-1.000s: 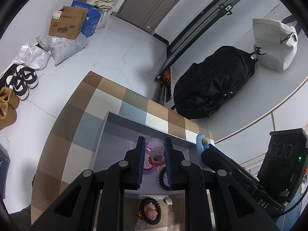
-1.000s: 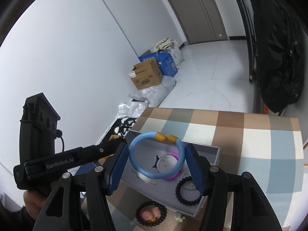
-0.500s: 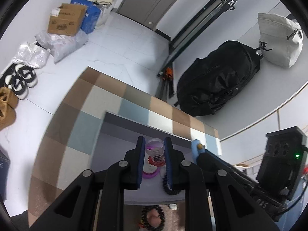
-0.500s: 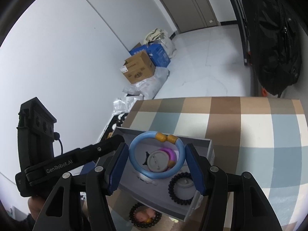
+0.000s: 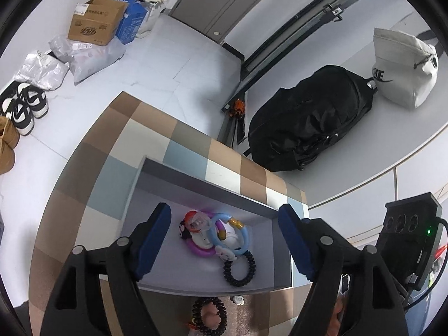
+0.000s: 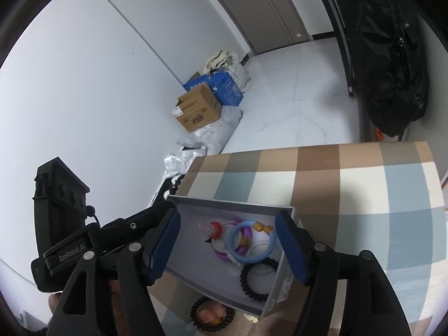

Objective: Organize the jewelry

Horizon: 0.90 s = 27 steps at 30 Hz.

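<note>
An open grey box (image 5: pixel 196 180) (image 6: pixel 224 203) sits on a checked tablecloth (image 5: pixel 182 134) (image 6: pixel 308 179). In it lie a light-blue bangle (image 5: pixel 243 236) (image 6: pixel 232 247) with yellow beads, a purple ring (image 5: pixel 200 250), a small toy figure (image 5: pixel 193 224) and a black spiral hair tie (image 5: pixel 239 270) (image 6: pixel 257 277). A black bead bracelet (image 5: pixel 210 316) (image 6: pixel 212 316) rests on the cloth in front of the box. My left gripper (image 5: pixel 225 240) and right gripper (image 6: pixel 228 247) both hover over the box. The jaws of both are opening, and nothing is pressed between either pair.
A small white bead (image 5: pixel 238 299) lies by the box's near wall. On the floor beyond the table are a black backpack (image 5: pixel 308 128), a white bag (image 5: pixel 403 70), cardboard boxes (image 5: pixel 95 22) (image 6: pixel 198 109), plastic parcels and shoes (image 5: pixel 22 106).
The blue bangle has left the right gripper's jaws and now lies in the box. The left gripper's nearly shut jaws have spread wide. The right jaws have widened too.
</note>
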Available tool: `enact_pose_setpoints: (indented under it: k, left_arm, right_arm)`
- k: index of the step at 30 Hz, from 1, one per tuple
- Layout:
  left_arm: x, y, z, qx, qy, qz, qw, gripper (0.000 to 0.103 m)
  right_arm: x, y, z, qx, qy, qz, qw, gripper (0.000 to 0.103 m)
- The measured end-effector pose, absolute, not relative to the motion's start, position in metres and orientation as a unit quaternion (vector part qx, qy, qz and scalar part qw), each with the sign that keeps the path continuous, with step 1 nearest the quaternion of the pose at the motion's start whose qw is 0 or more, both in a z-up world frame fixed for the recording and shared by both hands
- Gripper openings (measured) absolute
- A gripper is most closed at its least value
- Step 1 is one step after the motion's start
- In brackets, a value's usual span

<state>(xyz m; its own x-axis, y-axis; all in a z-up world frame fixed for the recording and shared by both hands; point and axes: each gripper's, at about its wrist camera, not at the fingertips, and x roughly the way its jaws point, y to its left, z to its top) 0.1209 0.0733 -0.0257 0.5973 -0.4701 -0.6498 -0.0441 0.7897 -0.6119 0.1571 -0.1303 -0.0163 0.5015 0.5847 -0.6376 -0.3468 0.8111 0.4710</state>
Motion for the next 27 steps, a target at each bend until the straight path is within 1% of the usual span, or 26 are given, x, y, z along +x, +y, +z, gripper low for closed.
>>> enact_pose_setpoints:
  k: [1,3,5,10,15,19,21,22,27]
  left_arm:
    - [0.120,0.074,-0.026,-0.296,0.432,-0.121,0.843,0.075]
    - [0.119,0.074,-0.026,-0.287,0.434,-0.112,0.847,0.075]
    - [0.117,0.074,-0.024,-0.278,0.435,-0.108,0.850,0.075]
    - [0.108,0.077,-0.018,-0.262,0.426,-0.104,0.860,0.075]
    - [0.101,0.075,-0.012,-0.251,0.417,-0.109,0.867,0.075]
    - [0.094,0.068,-0.009,-0.217,0.412,-0.106,0.879,0.075]
    - [0.089,0.064,-0.007,-0.180,0.406,-0.089,0.891,0.078]
    - [0.086,0.062,-0.007,-0.166,0.404,-0.082,0.896,0.084]
    - [0.076,0.059,-0.015,-0.153,0.410,-0.091,0.895,0.085]
  right_arm:
    - [0.157,-0.131,-0.016,0.142,0.417,0.270,0.856,0.082]
    - [0.156,-0.135,-0.016,0.136,0.413,0.262,0.862,0.088]
    - [0.158,-0.137,-0.018,0.135,0.418,0.253,0.862,0.090]
    - [0.153,-0.145,-0.018,0.132,0.417,0.243,0.866,0.098]
    - [0.144,-0.144,-0.014,0.129,0.412,0.244,0.869,0.101]
    - [0.137,-0.142,-0.007,0.122,0.400,0.242,0.875,0.103]
    - [0.134,-0.144,-0.006,0.111,0.397,0.233,0.881,0.103]
    - [0.134,-0.146,-0.006,0.105,0.395,0.221,0.885,0.103]
    - [0.130,-0.169,-0.010,0.124,0.396,0.192,0.889,0.103]
